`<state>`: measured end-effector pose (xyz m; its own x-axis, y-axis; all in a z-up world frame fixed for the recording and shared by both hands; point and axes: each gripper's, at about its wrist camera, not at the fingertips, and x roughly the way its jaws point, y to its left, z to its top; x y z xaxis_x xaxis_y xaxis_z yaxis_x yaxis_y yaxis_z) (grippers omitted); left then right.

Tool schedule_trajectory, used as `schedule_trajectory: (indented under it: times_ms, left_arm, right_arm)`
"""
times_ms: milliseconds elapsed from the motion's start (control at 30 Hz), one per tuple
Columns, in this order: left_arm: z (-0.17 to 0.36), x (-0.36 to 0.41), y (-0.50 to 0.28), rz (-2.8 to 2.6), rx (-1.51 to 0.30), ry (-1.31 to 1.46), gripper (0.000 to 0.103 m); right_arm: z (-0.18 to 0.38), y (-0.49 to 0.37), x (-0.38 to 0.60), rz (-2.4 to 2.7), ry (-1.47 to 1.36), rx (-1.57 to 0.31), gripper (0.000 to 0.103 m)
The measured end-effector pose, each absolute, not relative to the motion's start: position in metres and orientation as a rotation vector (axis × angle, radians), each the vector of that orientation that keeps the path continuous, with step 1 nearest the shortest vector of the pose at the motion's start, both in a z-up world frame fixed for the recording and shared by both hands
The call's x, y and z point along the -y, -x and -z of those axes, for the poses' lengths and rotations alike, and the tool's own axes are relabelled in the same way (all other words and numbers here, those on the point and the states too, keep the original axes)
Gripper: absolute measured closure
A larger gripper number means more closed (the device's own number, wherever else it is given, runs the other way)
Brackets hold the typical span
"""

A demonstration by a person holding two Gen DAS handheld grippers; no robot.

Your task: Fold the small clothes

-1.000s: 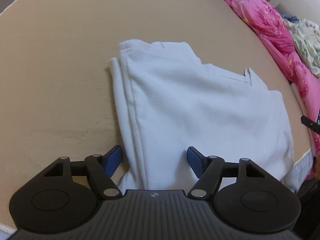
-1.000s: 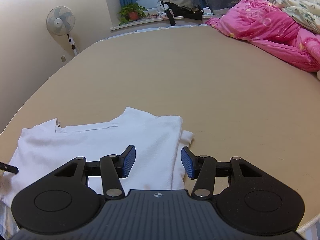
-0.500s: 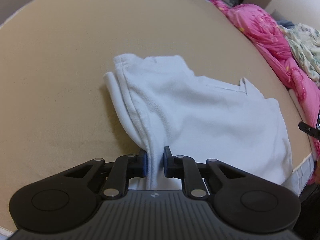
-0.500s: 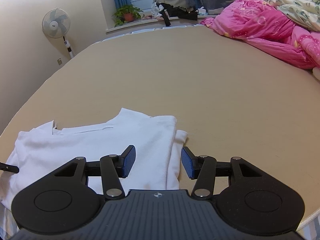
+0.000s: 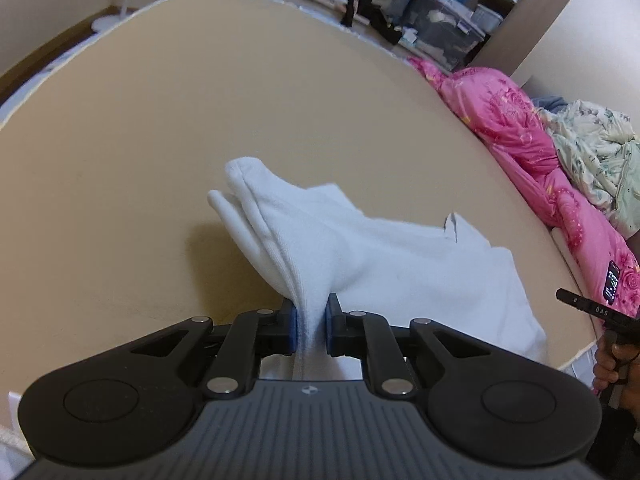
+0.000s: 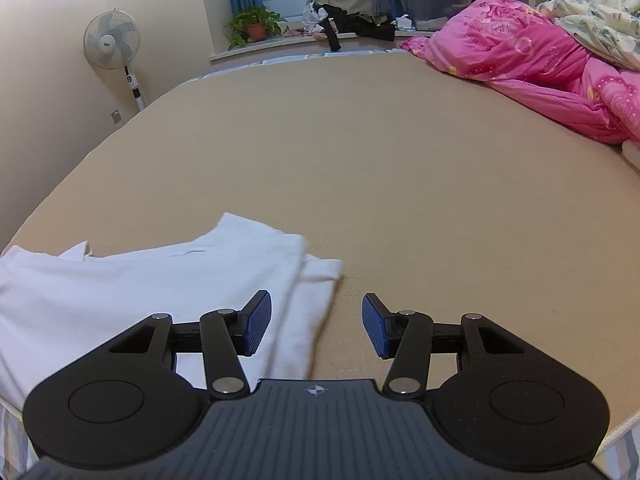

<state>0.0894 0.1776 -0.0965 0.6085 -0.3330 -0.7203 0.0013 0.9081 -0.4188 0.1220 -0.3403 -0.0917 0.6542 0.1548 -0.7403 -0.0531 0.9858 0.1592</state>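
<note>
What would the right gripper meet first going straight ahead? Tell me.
Likely the white garment's folded edge, lying low between the open right gripper's fingers; beyond that, the tan bed surface. Depth is unclear.

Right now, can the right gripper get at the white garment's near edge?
Probably yes. The right gripper is open with the white garment edge lying between its fingers, nothing in between; the left gripper already pinches another part.

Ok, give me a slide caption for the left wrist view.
Left tool pinches the edge of a white garment, lifting it off the tan bed.
</note>
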Motion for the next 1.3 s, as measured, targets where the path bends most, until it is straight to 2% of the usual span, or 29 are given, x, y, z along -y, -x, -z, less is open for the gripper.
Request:
schedule_trajectory:
  times_ms: [133,167,200,267,300,367,433,500,600,900,1133,1233,1267,1300]
  left_arm:
    - [0.116,-0.169,-0.099,0.184,-1.005,0.375,0.083]
    - [0.119,-0.167,-0.102,0.173,-1.023,0.352,0.075]
    - [0.122,-0.167,-0.104,0.159,-1.037,0.345,0.063]
    - [0.128,-0.174,-0.11,0.134,-1.064,0.397,0.055]
    - [0.131,-0.178,-0.111,0.127,-1.08,0.427,0.054]
    - [0.138,-0.179,-0.113,0.115,-1.107,0.465,0.053]
    - [0.138,-0.177,-0.115,0.118,-1.104,0.443,0.057]
    - [0.138,-0.176,-0.116,0.151,-1.097,0.432,0.085]
    - [0.133,-0.166,-0.112,0.156,-1.066,0.356,0.087]
    - [0.082,-0.121,-0.104,0.258,-0.948,0.44,0.089]
    - [0.036,0.03,-0.145,0.419,-0.908,0.45,0.088]
    - [0.038,0.103,-0.161,0.445,-0.951,0.427,0.076]
    - [0.041,0.121,-0.167,0.481,-0.981,0.451,0.067]
    - [0.043,0.129,-0.168,0.527,-0.982,0.484,0.066]
  right_arm:
    - [0.092,-0.124,0.343,-0.113,-0.129,-0.849,0.051]
    - [0.092,-0.124,0.343,-0.113,-0.131,-0.849,0.051]
    - [0.092,-0.125,0.343,-0.113,-0.133,-0.849,0.051]
    - [0.092,-0.126,0.342,-0.118,-0.131,-0.85,0.051]
    - [0.092,-0.126,0.342,-0.124,-0.129,-0.85,0.051]
    - [0.092,-0.124,0.338,-0.132,-0.123,-0.847,0.051]
    - [0.092,-0.124,0.338,-0.136,-0.119,-0.848,0.051]
    - [0.091,-0.124,0.339,-0.136,-0.122,-0.848,0.051]
    - [0.09,-0.125,0.342,-0.137,-0.131,-0.842,0.051]
    - [0.076,-0.126,0.36,-0.141,-0.191,-0.796,0.05]
    - [0.069,-0.127,0.381,-0.119,-0.259,-0.769,0.05]
    - [0.069,-0.128,0.387,-0.111,-0.274,-0.766,0.05]
    - [0.069,-0.128,0.389,-0.108,-0.282,-0.767,0.05]
    - [0.069,-0.129,0.391,-0.103,-0.292,-0.768,0.051]
